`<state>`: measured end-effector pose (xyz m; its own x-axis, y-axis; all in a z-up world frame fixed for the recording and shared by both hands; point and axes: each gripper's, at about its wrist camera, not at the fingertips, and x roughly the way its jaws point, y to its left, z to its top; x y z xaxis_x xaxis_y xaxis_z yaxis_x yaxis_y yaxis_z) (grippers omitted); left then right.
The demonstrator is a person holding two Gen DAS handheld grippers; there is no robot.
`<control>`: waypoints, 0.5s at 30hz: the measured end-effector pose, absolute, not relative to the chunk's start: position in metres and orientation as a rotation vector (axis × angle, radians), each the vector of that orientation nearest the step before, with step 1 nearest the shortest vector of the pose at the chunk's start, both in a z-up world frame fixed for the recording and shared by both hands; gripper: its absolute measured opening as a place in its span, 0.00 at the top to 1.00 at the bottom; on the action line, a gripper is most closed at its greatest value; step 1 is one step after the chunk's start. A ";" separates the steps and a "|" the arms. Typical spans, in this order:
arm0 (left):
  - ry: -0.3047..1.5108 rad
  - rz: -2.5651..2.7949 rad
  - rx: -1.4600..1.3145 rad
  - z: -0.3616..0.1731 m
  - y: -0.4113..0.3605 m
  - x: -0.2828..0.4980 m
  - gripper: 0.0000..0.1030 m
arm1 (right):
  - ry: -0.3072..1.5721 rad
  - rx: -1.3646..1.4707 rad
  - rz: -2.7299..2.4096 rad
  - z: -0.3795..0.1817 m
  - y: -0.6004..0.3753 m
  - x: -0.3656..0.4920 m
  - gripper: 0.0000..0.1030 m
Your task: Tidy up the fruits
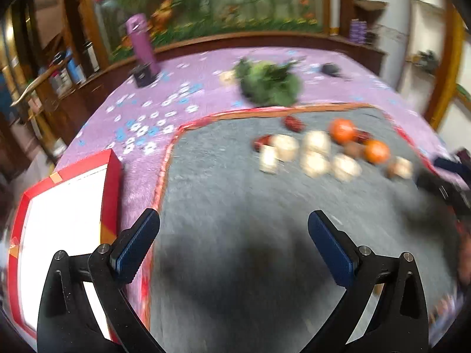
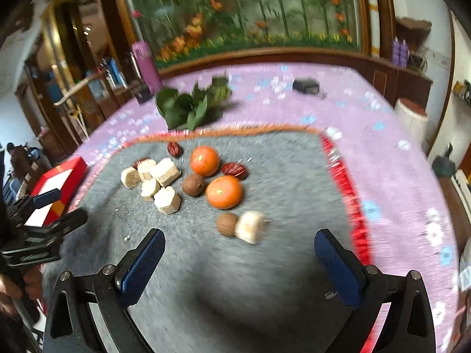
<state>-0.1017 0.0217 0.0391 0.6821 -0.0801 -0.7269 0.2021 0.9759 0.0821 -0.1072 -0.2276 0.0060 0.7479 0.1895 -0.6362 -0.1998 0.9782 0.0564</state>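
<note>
On a grey mat (image 2: pixel 279 176) lie two oranges (image 2: pixel 205 160) (image 2: pixel 224 192), dark red dates (image 2: pixel 234 169), two brown round fruits (image 2: pixel 193 184) (image 2: pixel 227 224) and several pale cut chunks (image 2: pixel 164 172). My right gripper (image 2: pixel 239 242) stands open just short of the nearest chunk (image 2: pixel 250 226), nothing between its fingers. In the left wrist view my left gripper (image 1: pixel 234 223) is open over bare mat (image 1: pixel 223 194), with the oranges (image 1: pixel 343 131) and pale chunks (image 1: pixel 315 153) farther ahead to the right. The left gripper (image 2: pixel 44 214) also shows at the right wrist view's left edge.
A red box with a white inside (image 1: pixel 67 206) sits left of the mat on the purple flowered cloth (image 1: pixel 141 117). Green leaves (image 2: pixel 191 106) lie beyond the mat. A purple bottle (image 2: pixel 145 64) and a dark box (image 1: pixel 144 73) stand far left; a dark object (image 2: pixel 306 86) lies far right.
</note>
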 end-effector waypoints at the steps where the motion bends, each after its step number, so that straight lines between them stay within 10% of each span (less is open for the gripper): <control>1: 0.802 -0.190 0.170 0.040 0.019 -0.112 0.01 | 0.673 -0.005 0.224 0.008 -0.234 -0.112 0.01; 15: 0.936 -0.387 0.250 0.006 -0.053 -0.141 0.09 | 0.698 0.345 0.247 0.002 -0.288 -0.111 0.01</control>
<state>-0.1410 -0.0532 0.0061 0.5321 -0.2140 -0.8192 0.4277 0.9030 0.0419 -0.1109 -0.2876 0.0021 0.7411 0.3343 -0.5823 -0.1067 0.9148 0.3895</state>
